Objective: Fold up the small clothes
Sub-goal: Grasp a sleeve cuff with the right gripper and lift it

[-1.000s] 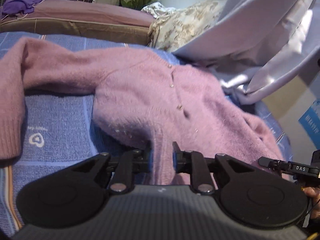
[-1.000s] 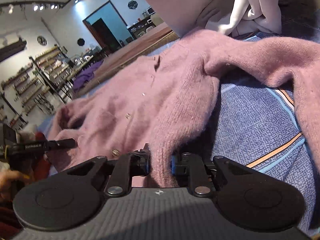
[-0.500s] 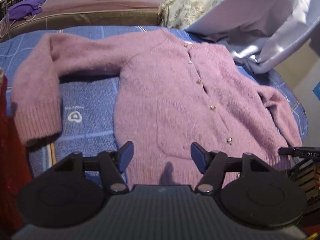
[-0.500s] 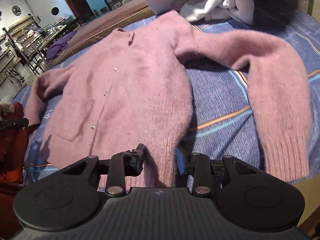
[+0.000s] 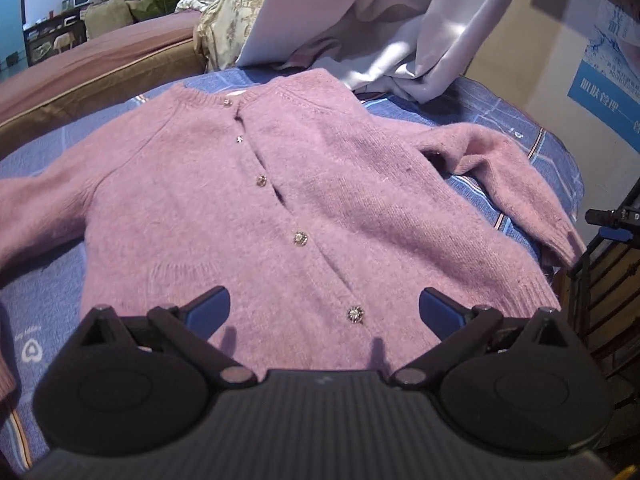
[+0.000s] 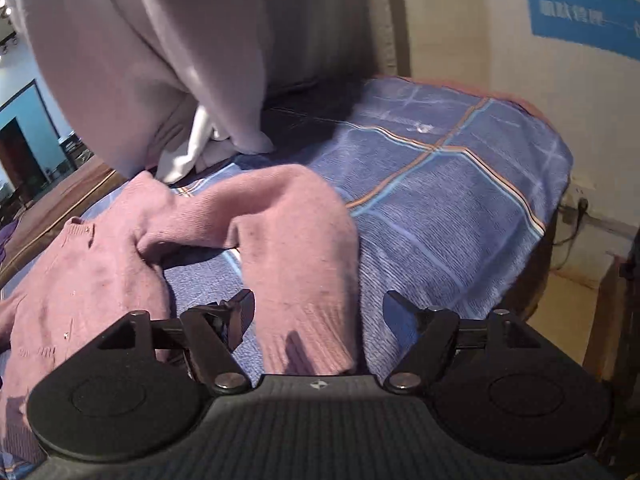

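Left wrist view: the cardigan (image 5: 304, 200), pink knit, lies spread flat and front-up on the blue checked blanket (image 5: 48, 276), neckline toward 12 o'clock and hem toward 6 o'clock. A row of buttons (image 5: 300, 238) runs down the closed placket from the collar to the hem. One sleeve extends toward 9 o'clock; the other sleeve (image 5: 516, 184) bends toward 3 o'clock and runs down to the blanket's edge. The left tool (image 5: 324, 312) hovers over the hem with its fingers spread wide and nothing between them; the lowest button lies between the two fingertips. Pale drapery (image 5: 400, 20) hangs at 12 to 1 o'clock, touching the blanket just beyond the collar. A floral cloth (image 5: 232, 16) lies at 11 o'clock, and a blue poster (image 5: 608, 80) is on the wall at 2 o'clock. Right wrist view: the right tool (image 6: 318, 312) is likewise spread and holds nothing; the ribbed cuff (image 6: 308, 344) of the bent sleeve lies between its fingers, closer to the finger (image 6: 240, 312) at 9 o'clock. The cardigan's body fills the 8 to 10 o'clock region. Bare blanket extends from 12 to 3 o'clock, with the drapery hanging at 11 o'clock.
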`<state>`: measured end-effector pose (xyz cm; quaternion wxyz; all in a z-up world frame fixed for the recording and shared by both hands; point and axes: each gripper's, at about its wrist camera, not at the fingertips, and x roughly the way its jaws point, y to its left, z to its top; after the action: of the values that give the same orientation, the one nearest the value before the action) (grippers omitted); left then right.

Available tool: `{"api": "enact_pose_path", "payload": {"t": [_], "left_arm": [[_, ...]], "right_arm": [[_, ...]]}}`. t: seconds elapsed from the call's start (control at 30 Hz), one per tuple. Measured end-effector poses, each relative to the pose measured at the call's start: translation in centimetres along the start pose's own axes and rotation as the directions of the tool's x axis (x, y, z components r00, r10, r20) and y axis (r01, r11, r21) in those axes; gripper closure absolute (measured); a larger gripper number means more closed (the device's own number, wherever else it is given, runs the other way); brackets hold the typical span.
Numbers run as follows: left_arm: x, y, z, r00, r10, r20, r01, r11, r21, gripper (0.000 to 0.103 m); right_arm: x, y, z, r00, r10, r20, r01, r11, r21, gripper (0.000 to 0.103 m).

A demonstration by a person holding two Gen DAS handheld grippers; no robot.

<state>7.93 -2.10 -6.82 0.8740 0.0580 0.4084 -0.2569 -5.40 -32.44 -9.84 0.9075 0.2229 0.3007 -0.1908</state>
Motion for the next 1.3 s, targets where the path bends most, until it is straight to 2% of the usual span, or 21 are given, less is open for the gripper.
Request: {"api": "enact_pose_path", "payload": {"t": [0.07, 0.13, 0.23, 0.27, 0.33, 0.37, 0.4, 0.43, 0.47, 0.5, 0.6, 0.7, 0.73, 0.8, 0.87, 0.93, 1.03, 1.17, 1.23, 1.3], "left_arm": [[1.3, -1.1, 0.3, 1.000, 0.015, 0.013, -0.015, 0.999, 0.037, 0.000], [2.6, -1.8, 0.1, 1.000, 0.030, 0.002, -0.030, 0.998, 0.059, 0.000], [4.7, -2.4, -0.6, 0.997, 0.053, -0.052, -0.049, 0.995, 0.088, 0.000], [5.2, -2.5, -1.0, 0.996, 0.058, -0.069, -0.052, 0.994, 0.094, 0.000], [5.8, -2.4, -1.7, 0.994, 0.060, -0.093, -0.051, 0.994, 0.101, 0.000], [6.0, -2.4, -2.0, 0.993, 0.058, -0.106, -0.047, 0.994, 0.099, 0.000], [6.1, -2.3, -2.2, 0.992, 0.056, -0.110, -0.045, 0.994, 0.096, 0.000], [6.0, -2.2, -2.5, 0.992, 0.056, -0.113, -0.046, 0.995, 0.092, 0.000], [6.0, -2.2, -2.7, 0.991, 0.055, -0.119, -0.044, 0.995, 0.087, 0.000], [5.9, -2.1, -2.7, 0.991, 0.050, -0.122, -0.041, 0.996, 0.081, 0.000], [5.8, -1.7, -2.5, 0.992, 0.037, -0.120, -0.030, 0.998, 0.060, 0.000], [5.7, -1.6, -1.9, 0.992, 0.025, -0.126, -0.018, 0.998, 0.055, 0.000], [5.7, -1.8, -1.5, 0.992, 0.017, -0.124, -0.010, 0.998, 0.055, 0.000], [5.5, -2.1, -0.9, 0.995, -0.001, -0.104, 0.007, 0.998, 0.059, 0.000], [5.3, -2.6, -0.1, 0.997, -0.010, -0.083, 0.016, 0.997, 0.074, 0.000], [5.5, -3.0, 0.8, 0.997, -0.021, -0.071, 0.027, 0.996, 0.087, 0.000], [5.8, -3.7, 2.2, 0.997, -0.033, -0.064, 0.040, 0.993, 0.111, 0.000], [6.3, -4.5, 3.8, 0.999, -0.025, -0.028, 0.029, 0.992, 0.126, 0.000], [7.4, -4.9, 3.9, 0.998, -0.025, -0.064, 0.033, 0.992, 0.123, 0.000], [9.3, -5.7, 3.4, 0.990, -0.025, -0.136, 0.045, 0.988, 0.148, 0.000]], "right_arm": [[0.6, -1.8, -0.9, 0.999, 0.030, -0.039, -0.024, 0.990, 0.137, 0.000], [1.7, -3.2, -2.1, 0.991, 0.114, -0.064, -0.090, 0.951, 0.295, 0.000], [3.9, -5.1, -4.8, 0.967, 0.252, -0.032, -0.185, 0.784, 0.592, 0.000], [4.6, -5.6, -5.7, 0.960, 0.281, 0.004, -0.211, 0.712, 0.670, 0.000], [5.8, -6.3, -6.9, 0.955, 0.295, 0.034, -0.214, 0.606, 0.766, 0.000], [6.3, -6.5, -7.3, 0.954, 0.296, 0.057, -0.222, 0.563, 0.796, 0.017], [6.7, -6.6, -7.5, 0.951, 0.301, 0.075, -0.234, 0.538, 0.810, 0.046], [7.1, -6.5, -7.5, 0.948, 0.309, 0.081, -0.242, 0.530, 0.813, 0.058], [7.3, -6.4, -7.3, 0.946, 0.315, 0.081, -0.247, 0.534, 0.809, 0.071], [7.3, -6.3, -6.9, 0.947, 0.311, 0.077, -0.246, 0.554, 0.795, 0.074], [6.3, -6.7, -4.0, 0.960, 0.263, 0.097, -0.251, 0.650, 0.717, 0.078], [4.7, -9.0, 0.2, 0.964, 0.208, 0.165, -0.263, 0.680, 0.685, 0.079], [4.0, -9.8, 2.0, 0.969, 0.171, 0.180, -0.248, 0.714, 0.655, 0.079], [1.9, -10.5, 6.2, 0.969, 0.084, 0.231, -0.194, 0.841, 0.505, 0.079], [1.1, -11.2, 9.7, 0.960, 0.056, 0.274, -0.168, 0.900, 0.403, 0.080], [1.5, -11.5, 12.6, 0.960, 0.022, 0.279, -0.118, 0.936, 0.331, 0.082], [3.0, -10.4, 15.4, 0.963, 0.011, 0.269, -0.069, 0.976, 0.208, 0.082], [5.6, -9.5, 15.2, 0.977, 0.053, 0.206, -0.088, 0.982, 0.166, 0.083], [7.1, -9.5, 14.1, 0.990, 0.029, 0.136, -0.052, 0.984, 0.171, 0.082], [8.0, -9.4, 13.0, 0.992, 0.042, 0.119, -0.062, 0.983, 0.175, 0.082]]}}
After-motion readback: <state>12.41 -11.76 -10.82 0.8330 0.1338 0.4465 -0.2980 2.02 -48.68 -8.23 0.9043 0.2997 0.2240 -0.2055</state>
